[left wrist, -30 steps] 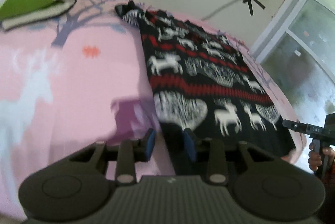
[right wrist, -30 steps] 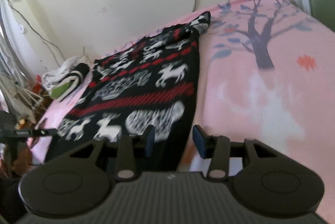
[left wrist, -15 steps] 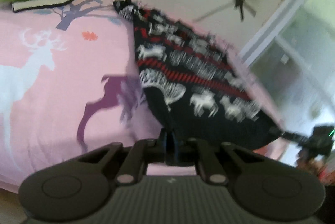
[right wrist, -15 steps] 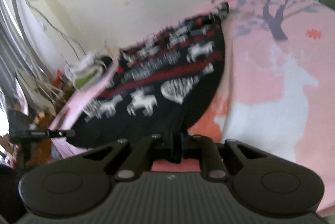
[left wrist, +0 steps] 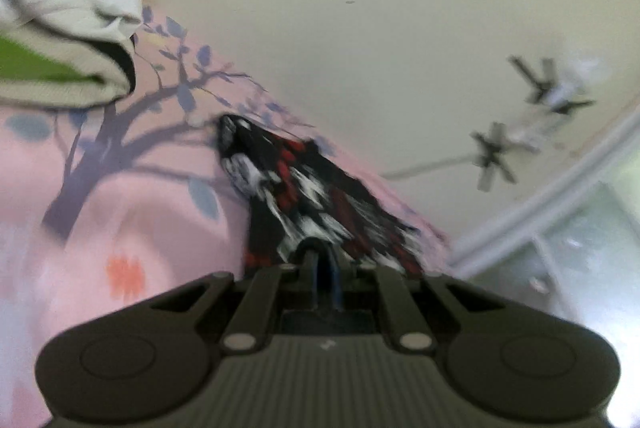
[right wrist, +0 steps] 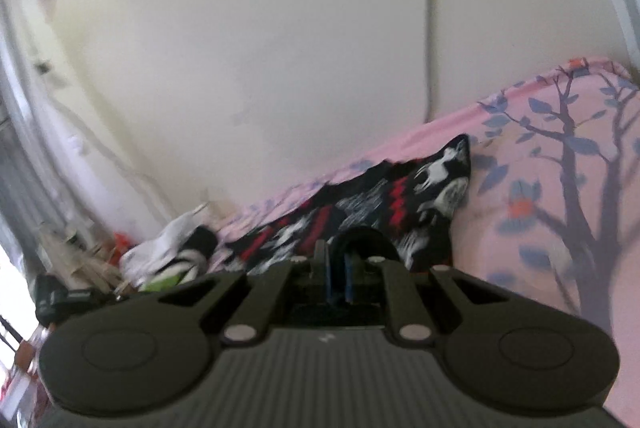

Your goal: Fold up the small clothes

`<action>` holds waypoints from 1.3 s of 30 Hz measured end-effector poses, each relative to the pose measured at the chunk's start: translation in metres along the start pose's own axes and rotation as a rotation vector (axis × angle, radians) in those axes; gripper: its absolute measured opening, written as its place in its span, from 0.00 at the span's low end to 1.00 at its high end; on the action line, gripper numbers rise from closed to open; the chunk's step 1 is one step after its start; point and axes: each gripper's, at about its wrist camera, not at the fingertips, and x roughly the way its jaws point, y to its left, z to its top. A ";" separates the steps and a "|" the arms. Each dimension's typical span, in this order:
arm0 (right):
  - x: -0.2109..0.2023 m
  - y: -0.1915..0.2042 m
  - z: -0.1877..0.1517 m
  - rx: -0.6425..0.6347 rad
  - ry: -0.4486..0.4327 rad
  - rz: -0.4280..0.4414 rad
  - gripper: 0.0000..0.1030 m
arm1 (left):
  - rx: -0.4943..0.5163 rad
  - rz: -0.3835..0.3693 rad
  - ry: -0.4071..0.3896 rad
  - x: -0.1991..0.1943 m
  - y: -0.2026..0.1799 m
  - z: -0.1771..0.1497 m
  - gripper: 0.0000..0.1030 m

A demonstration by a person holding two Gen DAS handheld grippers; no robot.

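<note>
1. Since one second ago, both grippers have gone from standing open at the near edge of the flat garment to being clamped on it and carried forward; the cloth that lay spread on the bed now rises in a bunched ridge towards the far edge.
2. Bed sheet (left wrist: 132, 211): pink, printed with a tree and leaves, covering the work surface. It runs up to the cream wall (left wrist: 360, 27).
3. Garment (left wrist: 320, 199): black knit with red and white pattern. Its far end rests on the sheet near the wall; its near edge is lifted off the sheet at both grippers. In the right view the same garment (right wrist: 400, 203) drapes forward from the gripper.
4. Folded pile (left wrist: 60, 27): white, green and dark pieces stacked on the sheet to the left, well apart from the garment.
5. Left gripper (left wrist: 324, 268): jaws drawn close together, pinching the near edge of the garment.
6. Right gripper (right wrist: 338, 268): jaws likewise nearly closed, with dark cloth looped over the tips.
7. Judgement on step: the first fold is under way, the near edge being brought over towards the far edge.
8. Judgement on next move: both grippers should travel evenly, lay the held edge square on the far edge, then release together. Motion blur prevents checking alignment.
</note>
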 end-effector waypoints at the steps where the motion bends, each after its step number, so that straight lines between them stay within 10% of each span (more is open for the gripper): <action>1: 0.017 -0.004 0.003 -0.020 0.003 -0.060 0.25 | 0.018 0.051 0.014 0.014 0.000 0.007 0.22; 2: 0.031 -0.008 0.004 -0.037 0.011 -0.120 0.61 | 0.022 0.113 0.021 0.025 0.001 0.010 0.30; 3: 0.034 -0.013 0.003 -0.046 0.006 -0.158 0.66 | 0.017 0.136 0.018 0.028 0.003 0.010 0.32; 9: 0.014 -0.018 -0.025 -0.132 0.023 -0.137 0.63 | 0.138 0.125 0.056 0.032 0.003 -0.008 0.53; 12: 0.024 -0.010 -0.041 -0.183 0.097 -0.176 0.29 | 0.221 0.140 0.113 0.054 -0.008 -0.015 0.38; 13: 0.025 -0.007 -0.047 -0.202 0.109 -0.205 0.00 | 0.250 0.158 0.135 0.059 -0.011 -0.019 0.05; 21: 0.000 -0.013 -0.058 -0.215 0.128 -0.294 0.01 | 0.355 0.240 0.241 0.058 -0.009 -0.021 0.10; 23: 0.002 -0.008 -0.037 -0.244 0.148 -0.265 0.43 | 0.388 0.232 0.245 0.051 -0.019 -0.010 0.10; 26: 0.005 0.014 0.011 -0.341 0.056 -0.209 0.51 | 0.487 0.227 0.137 0.042 -0.047 0.022 0.23; 31: 0.094 0.034 0.083 -0.321 0.103 -0.106 0.50 | 0.556 0.167 0.075 0.108 -0.091 0.084 0.44; 39: 0.260 0.012 0.106 -0.229 0.284 -0.128 0.51 | 0.416 0.259 0.238 0.274 -0.068 0.125 0.45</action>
